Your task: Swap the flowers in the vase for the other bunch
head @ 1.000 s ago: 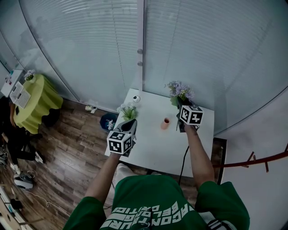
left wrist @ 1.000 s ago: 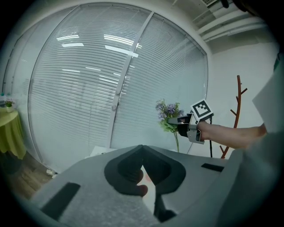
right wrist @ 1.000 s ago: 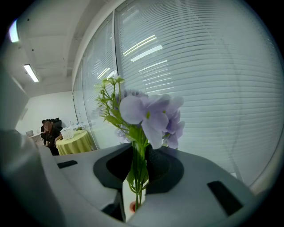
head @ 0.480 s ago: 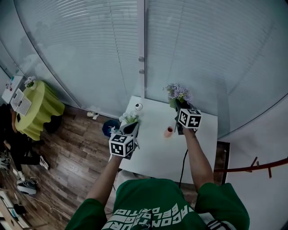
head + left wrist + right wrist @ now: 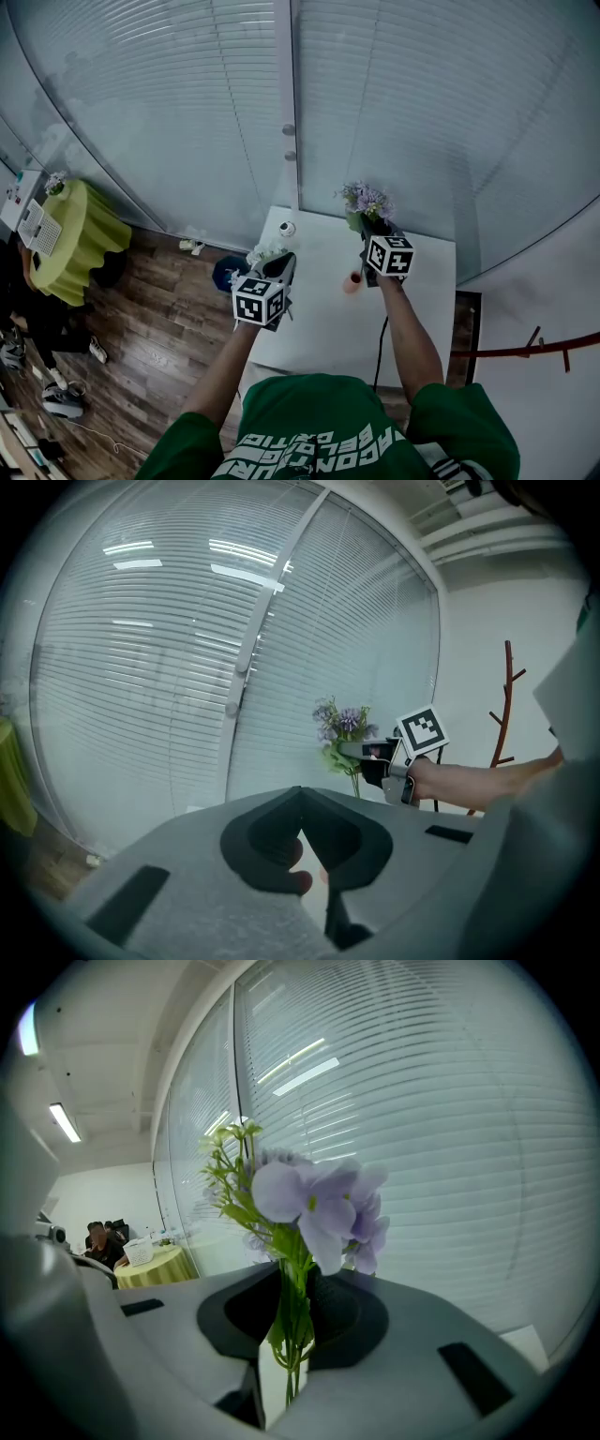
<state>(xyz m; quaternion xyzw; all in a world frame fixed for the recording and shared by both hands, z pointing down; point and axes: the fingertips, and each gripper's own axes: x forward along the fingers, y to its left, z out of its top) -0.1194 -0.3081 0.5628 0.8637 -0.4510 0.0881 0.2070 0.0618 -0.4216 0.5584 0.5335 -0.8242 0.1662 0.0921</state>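
My right gripper point(image 5: 369, 230) is shut on the green stems of a purple flower bunch point(image 5: 365, 200), which it holds upright over the far right part of the white table point(image 5: 323, 328). The stems sit between its jaws in the right gripper view, purple flower bunch point(image 5: 319, 1208) above. A small pink vase point(image 5: 352, 280) stands on the table just left of that gripper. A white flower bunch point(image 5: 265, 255) lies at the table's left edge. Just behind it, my left gripper point(image 5: 276, 267) has its jaws together and nothing shows between them in the left gripper view point(image 5: 300, 797).
A small white object point(image 5: 286, 228) sits at the table's far left corner. Glass walls with blinds point(image 5: 187, 103) close the far side. A round table with a yellow-green cloth point(image 5: 70, 225) stands far left. A red coat rack point(image 5: 530, 345) is at right, and a black cable point(image 5: 380, 347) hangs off the near edge.
Both grippers have moved forward over the table. The right one carried the purple bunch a little closer to the pink vase. The white bunch has stayed in place.
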